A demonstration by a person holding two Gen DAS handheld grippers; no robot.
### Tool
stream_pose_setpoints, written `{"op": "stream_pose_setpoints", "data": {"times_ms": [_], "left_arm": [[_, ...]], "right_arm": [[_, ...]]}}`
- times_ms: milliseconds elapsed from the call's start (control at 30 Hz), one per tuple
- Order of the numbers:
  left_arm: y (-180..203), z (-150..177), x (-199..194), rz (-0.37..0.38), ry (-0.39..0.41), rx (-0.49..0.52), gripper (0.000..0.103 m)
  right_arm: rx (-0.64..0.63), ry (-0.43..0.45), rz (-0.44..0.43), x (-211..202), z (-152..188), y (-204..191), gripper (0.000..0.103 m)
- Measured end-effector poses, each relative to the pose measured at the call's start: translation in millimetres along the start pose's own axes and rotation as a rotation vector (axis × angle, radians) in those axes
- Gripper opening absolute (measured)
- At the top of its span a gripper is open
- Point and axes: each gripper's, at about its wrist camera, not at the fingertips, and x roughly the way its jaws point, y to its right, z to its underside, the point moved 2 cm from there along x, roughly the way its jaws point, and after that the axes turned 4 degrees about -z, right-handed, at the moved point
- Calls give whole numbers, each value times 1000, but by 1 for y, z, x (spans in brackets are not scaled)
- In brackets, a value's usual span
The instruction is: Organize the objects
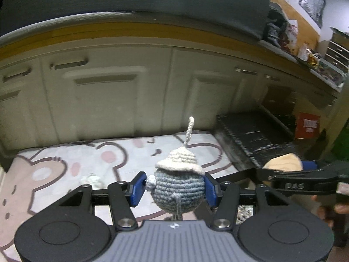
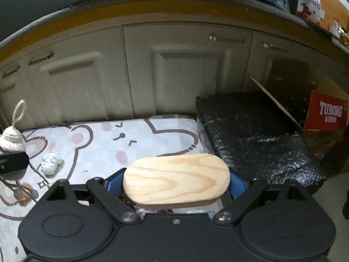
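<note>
Crocheted toy (image 1: 180, 187), a grey-blue ball with a cream hat and a hanging loop, sits upright between the blue pads (image 1: 137, 188) of the left tool (image 1: 174, 188) in the left wrist view. The jaws are drawn partway in and press its round body from both sides, so the toy is held clear above the bear-print mat (image 1: 54, 170); gripping the body rather than the loop probably keeps it from swinging. To the right, the right tool (image 1: 301, 178) shows side-on with the pale end of a wooden piece (image 1: 283, 163) in it, and a black padded block (image 1: 257, 135) lies beside the mat in front of cream cabinet doors (image 1: 104, 100).

From the right wrist view, the right tool (image 2: 175, 183) stands nearly as wide as it goes, its blue pads just visible at either end of the oval wooden piece (image 2: 175, 180). It is clamped lengthwise and carried flat, grain side up, above the near edge of the mat (image 2: 98, 144). A small white knitted object (image 2: 51, 161) still lies on the mat, so the sorting looks unfinished. At the far left edge the toy's cream hat (image 2: 12, 140) shows above the left tool, its grey cords (image 2: 35, 170) dangling toward the mat. A red Tuborg box (image 2: 327, 113) stands beyond the black block (image 2: 257, 135).
</note>
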Motion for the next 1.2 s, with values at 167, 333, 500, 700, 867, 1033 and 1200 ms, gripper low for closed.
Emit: {"op": "stream_pose_setpoints", "data": {"times_ms": [167, 333, 500, 700, 867, 1033, 1200], "left_arm": [[16, 0, 4, 70, -2, -3, 56], [34, 1, 12, 131, -9, 21, 56], [41, 5, 22, 167, -34, 37, 56], [43, 5, 35, 202, -50, 14, 56], [47, 4, 39, 226, -50, -10, 56], [56, 2, 39, 256, -42, -24, 56], [64, 2, 37, 314, -49, -64, 56]], "right_arm": [[17, -65, -24, 31, 8, 10, 94], [-10, -103, -39, 61, 14, 10, 94], [-87, -149, -11, 91, 22, 7, 94], [-68, -156, 17, 110, 27, 18, 95], [-23, -139, 20, 103, 25, 31, 102], [15, -163, 9, 86, 29, 44, 97], [42, -184, 5, 62, 32, 52, 90]]}}
